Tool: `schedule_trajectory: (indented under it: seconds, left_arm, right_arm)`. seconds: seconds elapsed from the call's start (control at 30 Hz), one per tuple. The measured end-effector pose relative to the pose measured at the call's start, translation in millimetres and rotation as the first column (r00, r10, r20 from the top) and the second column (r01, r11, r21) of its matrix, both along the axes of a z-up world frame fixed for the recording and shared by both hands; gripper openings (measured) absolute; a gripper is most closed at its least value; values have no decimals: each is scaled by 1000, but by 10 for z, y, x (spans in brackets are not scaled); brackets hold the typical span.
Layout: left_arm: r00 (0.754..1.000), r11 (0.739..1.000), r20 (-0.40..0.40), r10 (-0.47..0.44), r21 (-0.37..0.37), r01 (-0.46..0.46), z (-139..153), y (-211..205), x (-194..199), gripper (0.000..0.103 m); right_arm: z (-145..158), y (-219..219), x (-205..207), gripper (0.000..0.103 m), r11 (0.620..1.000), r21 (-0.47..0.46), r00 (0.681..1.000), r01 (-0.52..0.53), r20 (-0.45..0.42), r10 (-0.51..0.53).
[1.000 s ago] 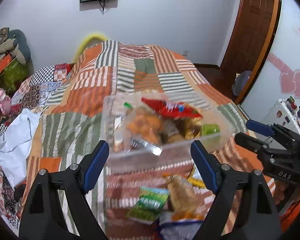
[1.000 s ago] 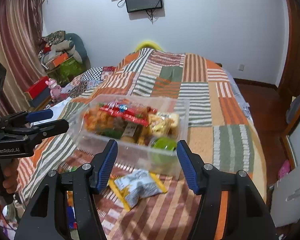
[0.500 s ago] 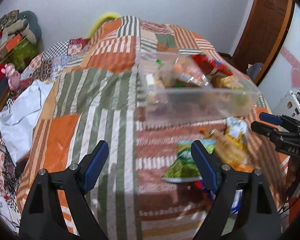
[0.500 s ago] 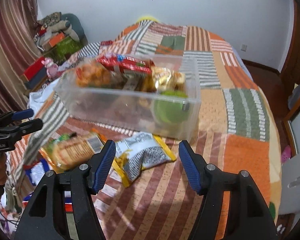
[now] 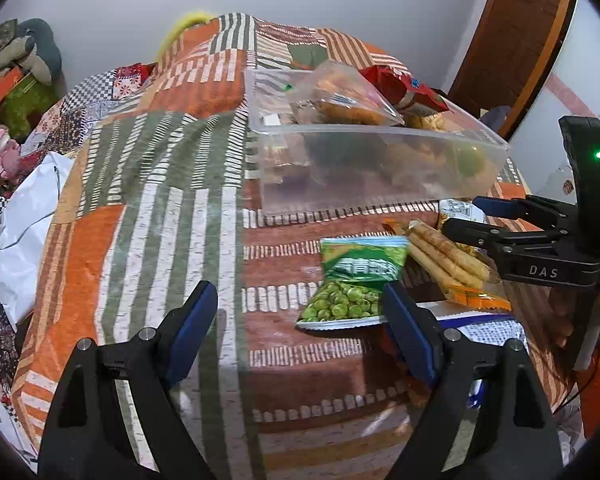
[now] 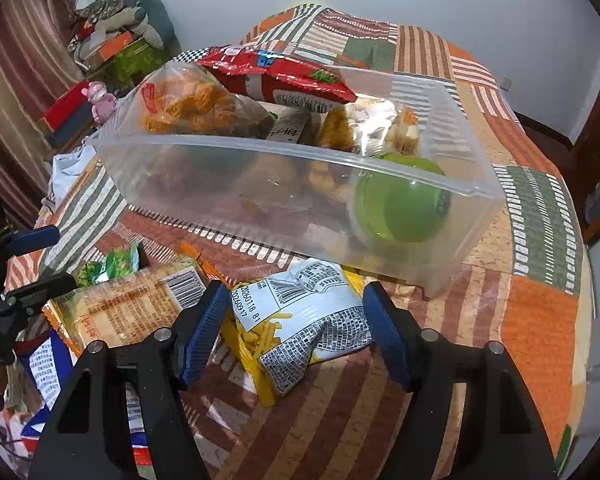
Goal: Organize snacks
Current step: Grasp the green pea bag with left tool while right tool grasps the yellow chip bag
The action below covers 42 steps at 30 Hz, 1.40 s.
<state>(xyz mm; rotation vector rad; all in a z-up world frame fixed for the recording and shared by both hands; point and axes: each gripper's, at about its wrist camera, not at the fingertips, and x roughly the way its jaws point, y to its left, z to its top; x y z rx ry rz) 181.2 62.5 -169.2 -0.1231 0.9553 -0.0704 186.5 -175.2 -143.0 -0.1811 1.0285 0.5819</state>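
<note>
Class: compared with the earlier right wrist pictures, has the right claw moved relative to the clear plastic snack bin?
Yes. The right claw has come down toward the bedspread, below the clear plastic snack bin, and now frames the white and yellow fries packet; its jaws have just been opening.

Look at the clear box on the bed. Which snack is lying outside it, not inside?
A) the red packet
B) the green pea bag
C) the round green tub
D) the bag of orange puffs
B: the green pea bag lies flat on the quilt in front of the clear box, beside other loose packets, while the other three snacks sit inside the box.
</note>
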Motion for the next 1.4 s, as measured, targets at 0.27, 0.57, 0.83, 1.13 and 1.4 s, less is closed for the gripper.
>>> schedule_trajectory:
  seconds: [0.27, 0.57, 0.83, 1.13, 1.4]
  left_arm:
    - [999, 999, -35, -28, -28, 27, -103, -83, 103, 87]
    - [997, 991, -71, 12, -131, -21, -210, 90, 224, 88]
    - [998, 995, -60, 32, -90, -37, -206, 219, 204, 88]
    - [996, 990, -83, -11, -138, -1, -287, 203, 332, 87]
    - [996, 993, -93, 10, -120, -21, -324, 298, 455, 61]
  right_arm:
    - [-23, -121, -76, 60, 1000, -8, 1000, -22, 5, 22]
    - [38, -403, -146, 57, 1000, 7, 1000, 6, -21, -6]
    - [38, -432, -96, 64, 999, 23, 999, 33, -44, -32]
    - [-76, -56, -37, 79, 997, -63, 998, -54, -13, 53]
    - [-89, -99, -87, 80, 994, -75, 997, -74, -2, 74]
